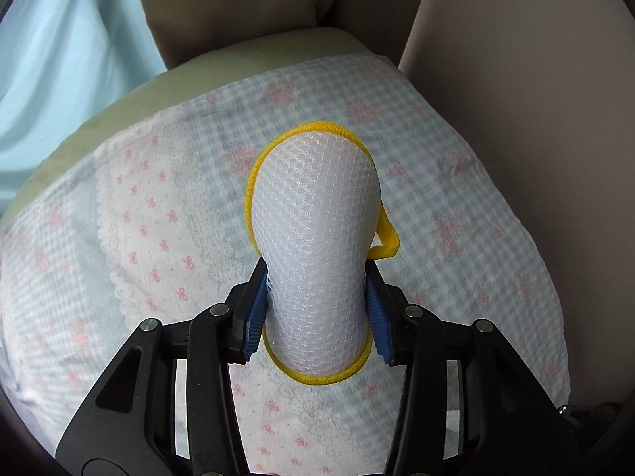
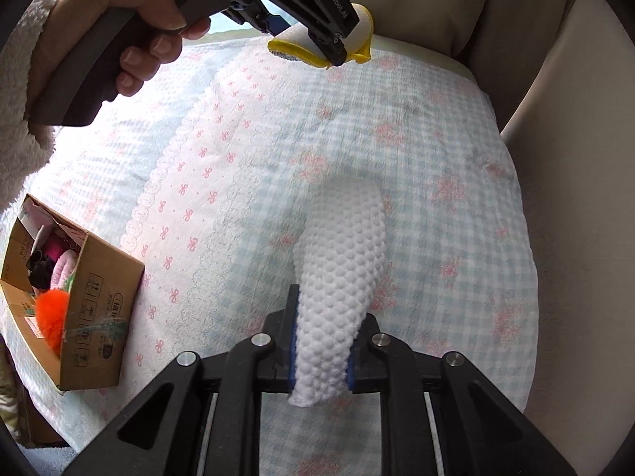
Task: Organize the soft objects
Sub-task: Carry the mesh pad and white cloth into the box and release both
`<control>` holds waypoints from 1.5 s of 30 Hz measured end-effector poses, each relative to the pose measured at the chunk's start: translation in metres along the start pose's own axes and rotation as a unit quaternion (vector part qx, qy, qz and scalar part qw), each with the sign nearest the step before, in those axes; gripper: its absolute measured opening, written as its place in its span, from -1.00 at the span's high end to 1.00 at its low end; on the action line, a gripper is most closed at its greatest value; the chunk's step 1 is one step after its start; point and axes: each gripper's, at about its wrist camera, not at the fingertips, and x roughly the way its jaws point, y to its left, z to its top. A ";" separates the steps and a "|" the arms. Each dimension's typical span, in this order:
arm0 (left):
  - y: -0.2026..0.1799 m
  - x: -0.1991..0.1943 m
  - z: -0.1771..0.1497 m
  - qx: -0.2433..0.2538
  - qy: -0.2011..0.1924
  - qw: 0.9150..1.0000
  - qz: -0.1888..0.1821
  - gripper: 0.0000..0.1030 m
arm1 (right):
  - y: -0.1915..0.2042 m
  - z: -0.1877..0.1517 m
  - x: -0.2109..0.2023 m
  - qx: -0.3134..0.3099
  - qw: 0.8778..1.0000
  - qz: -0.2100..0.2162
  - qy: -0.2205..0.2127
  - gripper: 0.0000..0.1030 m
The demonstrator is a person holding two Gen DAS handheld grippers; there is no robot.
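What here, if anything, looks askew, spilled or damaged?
Nothing stands out. The left gripper squeezes a yellow-trimmed mesh sponge, the right gripper a white dimpled cloth; the cardboard box sits tilted on the quilt's edge.

**Camera setup**

Left wrist: mounted behind left gripper (image 1: pixel 317 301), aimed steeply down, close above blanket (image 1: pixel 456 182).
Right wrist: same mounting behind right gripper (image 2: pixel 321 347), aimed steeply down, also close.
Shared: blanket; left gripper (image 2: pixel 341 49) seen top of right view.

The open brown cardboard box (image 2: pixel 95 297) sits at the left edge of the checked quilted blanket (image 2: pixel 416 158), with the orange fluffy toy (image 2: pixel 49 311) inside.
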 end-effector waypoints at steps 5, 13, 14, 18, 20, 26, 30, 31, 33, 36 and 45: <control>-0.002 -0.073 -0.010 -0.014 -0.035 0.999 0.010 0.20 | 0.012 0.008 -0.057 -0.003 0.999 -0.007 -0.031 0.70; 0.031 -0.208 -0.064 -0.062 -0.101 0.992 0.036 0.20 | 0.044 0.028 -0.151 -0.024 0.997 0.005 -0.076 0.70; 0.037 -0.223 -0.075 -0.069 -0.106 0.991 0.042 0.20 | 0.050 0.030 -0.161 -0.028 0.996 0.008 -0.081 0.70; 0.068 -0.274 -0.128 -0.097 -0.117 0.986 0.072 0.20 | 0.080 0.035 -0.189 -0.041 0.995 0.024 -0.093 0.70; 0.085 -0.293 -0.158 -0.114 -0.117 0.983 0.085 0.20 | 0.096 0.036 -0.197 -0.046 0.994 0.036 -0.097 0.70; 0.136 -0.324 -0.246 -0.165 -0.097 0.976 0.106 0.20 | 0.157 0.037 -0.207 -0.064 0.990 0.067 -0.102 0.70; 0.162 -0.331 -0.299 -0.185 -0.078 0.974 0.102 0.20 | 0.201 0.038 -0.202 -0.065 0.990 0.084 -0.095 0.70; 0.169 -0.330 -0.310 -0.188 -0.073 0.974 0.098 0.20 | 0.211 0.038 -0.200 -0.064 0.990 0.088 -0.092 0.70; 0.180 -0.325 -0.331 -0.193 -0.060 0.975 0.090 0.20 | 0.234 0.040 -0.194 -0.058 0.991 0.093 -0.081 0.70; 0.195 -0.315 -0.358 -0.191 -0.040 0.978 0.080 0.20 | 0.261 0.042 -0.179 -0.039 0.992 0.101 -0.060 0.70; 0.235 -0.247 -0.405 -0.171 0.029 0.984 0.040 0.21 | 0.314 0.040 -0.110 0.048 0.992 0.112 0.011 0.70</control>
